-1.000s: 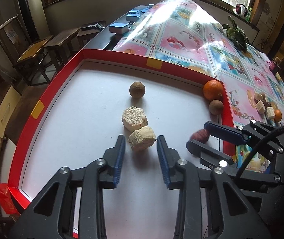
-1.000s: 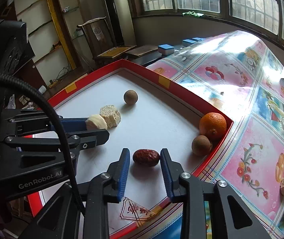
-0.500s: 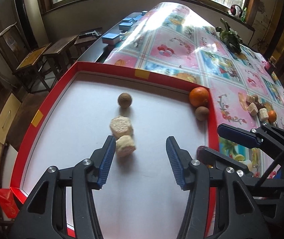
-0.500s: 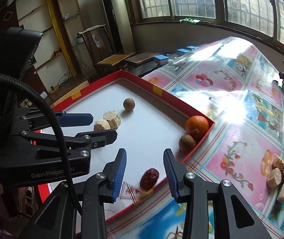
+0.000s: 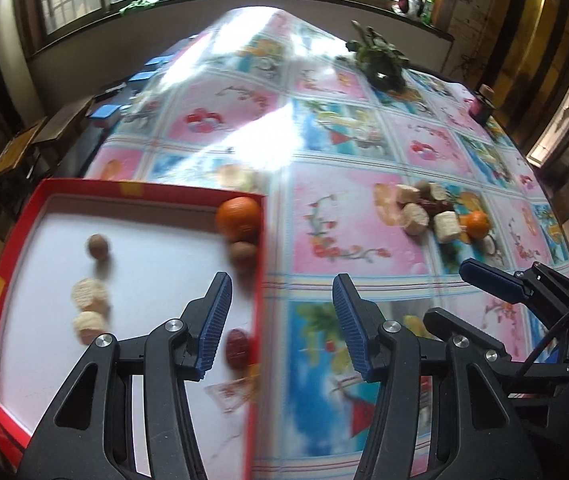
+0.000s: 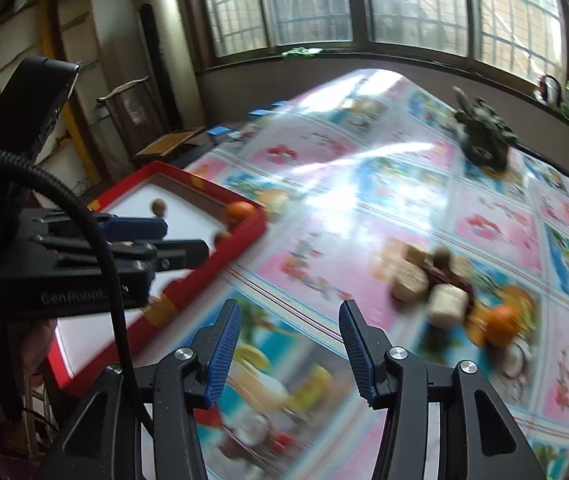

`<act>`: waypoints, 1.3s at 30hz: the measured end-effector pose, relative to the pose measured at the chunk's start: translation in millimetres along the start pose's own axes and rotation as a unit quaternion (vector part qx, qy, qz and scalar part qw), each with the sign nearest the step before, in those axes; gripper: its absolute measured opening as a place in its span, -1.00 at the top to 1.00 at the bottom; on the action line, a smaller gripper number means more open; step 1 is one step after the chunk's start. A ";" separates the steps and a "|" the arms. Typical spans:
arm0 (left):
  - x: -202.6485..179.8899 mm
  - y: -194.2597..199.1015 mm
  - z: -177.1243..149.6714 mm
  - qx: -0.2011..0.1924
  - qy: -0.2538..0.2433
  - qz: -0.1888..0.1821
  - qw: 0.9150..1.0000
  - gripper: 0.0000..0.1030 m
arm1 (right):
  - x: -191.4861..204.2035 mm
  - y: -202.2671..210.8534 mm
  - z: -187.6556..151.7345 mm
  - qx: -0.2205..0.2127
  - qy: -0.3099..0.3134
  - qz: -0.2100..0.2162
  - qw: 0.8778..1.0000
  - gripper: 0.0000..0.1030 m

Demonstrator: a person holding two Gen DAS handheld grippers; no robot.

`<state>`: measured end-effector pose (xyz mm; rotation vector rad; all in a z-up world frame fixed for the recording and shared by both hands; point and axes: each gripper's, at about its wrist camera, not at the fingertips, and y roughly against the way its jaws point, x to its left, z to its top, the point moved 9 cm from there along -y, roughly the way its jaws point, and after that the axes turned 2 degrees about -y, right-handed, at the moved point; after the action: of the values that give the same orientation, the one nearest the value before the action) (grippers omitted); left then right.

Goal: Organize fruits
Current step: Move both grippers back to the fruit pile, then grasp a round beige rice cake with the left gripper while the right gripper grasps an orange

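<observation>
A red-rimmed white tray (image 5: 12,236) holds an orange (image 5: 239,217), two brown round fruits (image 5: 97,246), two pale chunks (image 5: 90,294) and a red date (image 5: 238,348). A loose pile of fruit (image 5: 432,216) lies on the tablecloth to the right; it also shows in the right wrist view (image 6: 444,284). My left gripper (image 5: 280,320) is open and empty above the tray's right rim. My right gripper (image 6: 290,344) is open and empty over the cloth, short of the pile.
A flowered plastic cloth (image 5: 324,152) covers the table. A green plant-like object (image 5: 380,60) sits at the far end. Chairs and low tables (image 5: 16,148) stand beyond the table's left edge. The right gripper shows in the left wrist view (image 5: 496,284).
Both grippers have pulled back from the tray and swung right toward the pile. The pale chunk and the date stay where they lay in the tray. Both jaws opened wider.
</observation>
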<state>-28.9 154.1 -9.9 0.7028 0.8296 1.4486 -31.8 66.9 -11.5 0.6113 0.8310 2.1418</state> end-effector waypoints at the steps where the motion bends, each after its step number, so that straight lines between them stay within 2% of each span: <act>1: -9.3 -2.8 2.3 0.002 -0.006 -0.006 1.000 -0.02 | -10.3 3.1 -4.4 0.003 -0.002 -0.011 1.000 0.04; 3: -25.4 -7.8 5.0 0.005 -0.016 -0.012 1.000 -0.02 | -34.0 11.0 -14.9 0.009 -0.007 -0.039 0.999 0.04; 7: -58.6 -20.2 9.4 0.018 -0.033 -0.033 0.999 -0.02 | -78.6 24.7 -35.9 0.020 -0.034 -0.068 0.997 0.04; 12: -88.5 -42.1 15.6 0.035 -0.047 -0.045 0.997 -0.02 | -119.3 40.3 -50.8 0.013 -0.091 -0.072 0.993 0.03; 17: -102.0 -65.0 27.1 0.039 -0.068 -0.021 0.997 -0.02 | -131.8 49.2 -50.6 -0.004 -0.105 -0.065 0.992 0.03; 27: -120.2 -102.0 37.7 0.066 -0.082 -0.016 0.994 -0.02 | -144.8 44.5 -48.7 -0.012 -0.116 -0.047 0.992 0.02; 29: -119.5 -104.4 39.6 0.059 -0.083 -0.012 0.995 -0.02 | -148.5 42.7 -46.4 -0.013 -0.119 -0.046 0.992 0.02; 31: -117.2 -104.7 39.9 0.055 -0.083 -0.011 0.995 0.13 | -150.4 41.1 -44.9 -0.013 -0.119 -0.045 0.992 0.02; 32: -115.7 -104.1 40.4 0.052 -0.085 -0.009 0.995 0.39 | -150.9 39.8 -43.9 -0.012 -0.119 -0.043 0.992 0.02; 33: -113.3 -103.5 40.5 0.053 -0.084 -0.011 0.995 0.45 | -151.6 38.4 -43.0 -0.012 -0.120 -0.042 0.992 0.02; 39: -103.8 -97.6 34.8 0.056 -0.074 -0.018 0.996 0.45 | -154.7 23.8 -32.0 -0.005 -0.108 -0.036 0.994 0.02</act>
<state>59.7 51.2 -65.4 0.8650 0.8084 1.3078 30.6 -77.3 -40.3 0.7796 0.7116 1.9736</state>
